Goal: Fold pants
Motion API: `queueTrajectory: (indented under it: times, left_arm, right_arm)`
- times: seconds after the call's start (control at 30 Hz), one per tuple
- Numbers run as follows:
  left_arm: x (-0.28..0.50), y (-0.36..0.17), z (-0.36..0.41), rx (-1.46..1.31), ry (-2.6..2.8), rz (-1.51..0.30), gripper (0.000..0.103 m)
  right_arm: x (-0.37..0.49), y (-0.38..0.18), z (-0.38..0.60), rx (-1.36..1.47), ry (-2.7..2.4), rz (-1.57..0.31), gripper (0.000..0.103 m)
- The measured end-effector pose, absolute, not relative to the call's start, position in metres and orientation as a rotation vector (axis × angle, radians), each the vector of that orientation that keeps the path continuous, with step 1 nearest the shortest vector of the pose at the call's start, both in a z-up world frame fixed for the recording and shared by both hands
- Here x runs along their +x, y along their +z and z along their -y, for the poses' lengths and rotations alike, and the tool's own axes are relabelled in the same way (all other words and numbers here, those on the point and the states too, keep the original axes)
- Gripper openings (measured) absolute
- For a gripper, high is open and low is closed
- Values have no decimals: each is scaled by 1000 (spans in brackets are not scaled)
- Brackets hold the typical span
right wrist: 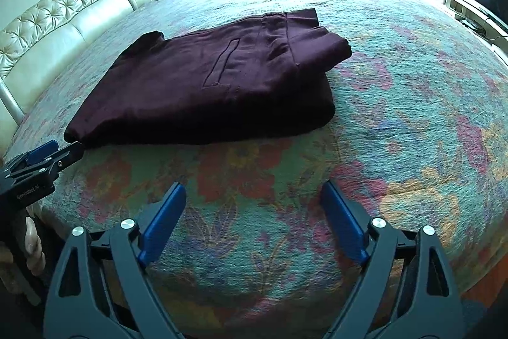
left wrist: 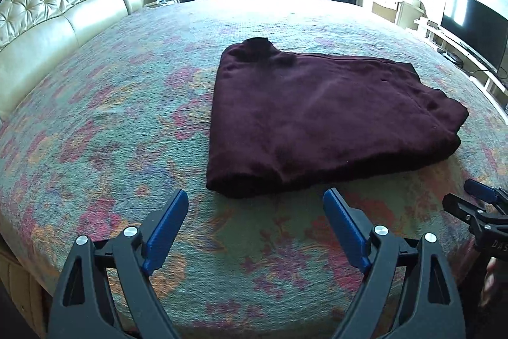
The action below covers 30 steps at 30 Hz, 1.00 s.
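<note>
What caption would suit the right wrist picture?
Open right hand-held gripper above a floral bedspread, folded maroon pants lying ahead.

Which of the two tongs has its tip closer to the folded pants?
The left tongs: in the right wrist view their tip nearly reaches the near-left corner of the maroon pants. The right tongs hang open farther back over the bedspread.

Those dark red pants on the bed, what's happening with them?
A person is folding them, using a clamp-like gripper in each hand. The pants now lie in a thick folded bundle on the flowery bedspread. Neither tool touches them: the left gripper and the right gripper both hang open over the bedspread on the near side of the bundle, with nothing between their blue pads. The folding looks mostly or fully done, though I can't tell whether another fold is planned.
</note>
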State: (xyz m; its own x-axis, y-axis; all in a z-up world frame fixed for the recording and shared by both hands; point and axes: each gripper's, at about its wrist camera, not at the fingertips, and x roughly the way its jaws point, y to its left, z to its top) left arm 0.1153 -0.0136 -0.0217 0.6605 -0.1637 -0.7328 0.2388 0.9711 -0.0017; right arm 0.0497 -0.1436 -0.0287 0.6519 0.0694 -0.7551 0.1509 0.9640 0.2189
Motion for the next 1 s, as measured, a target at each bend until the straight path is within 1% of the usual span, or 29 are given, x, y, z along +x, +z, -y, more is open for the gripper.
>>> queueTrajectory:
  times: [0.1,0.23,0.43,0.67,0.83,0.9,1.0]
  left_arm:
    - [112,-18,19,125,-223,-798,86]
    - [113,-14,22,135,-205,-815,87]
    - [114,-4,19,80,-249,-812,87]
    - [106,6,19,97,-209,-756,88]
    - [116,9,10,6,-219,-777,88]
    - [123,18,3,-19,-230,-783,88]
    - [142,40,-17,-48,-184,-755,88]
  right_arm:
    - [50,-29,145,283,-44,-861,88]
    - [49,-29,145,284,-44,-860,88]
    - [49,-29,145,285,-45,-860,88]
    - [49,-30,144,283,-44,-860,89]
    - [50,-29,145,284,-42,-856,89]
    - [50,-22,150,313,-32,-858,89]
    - [48,9,165,354,-33,-775,89]
